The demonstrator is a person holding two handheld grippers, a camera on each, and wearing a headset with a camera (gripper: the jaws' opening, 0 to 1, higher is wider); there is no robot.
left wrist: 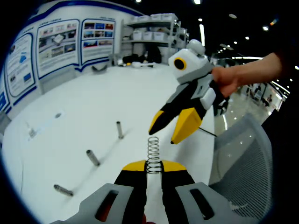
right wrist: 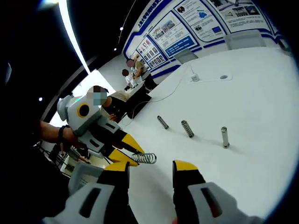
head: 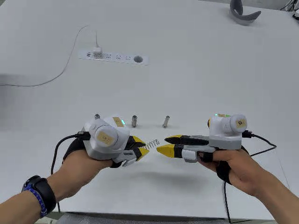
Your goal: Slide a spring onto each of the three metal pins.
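The thin coiled steel spring point(head: 152, 144) is pinched at one end by the left yellow-tipped tongs point(head: 145, 145). It lies level above the smooth white tabletop point(head: 187, 70), free end pointing at the spread right tongs point(head: 162, 143).

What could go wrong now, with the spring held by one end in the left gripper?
1. The spring is pinched at one end only by the left gripper; it may slip or shoot away if the open right gripper bumps it.
2. If dropped, it could roll across the table, away from the bare pin.
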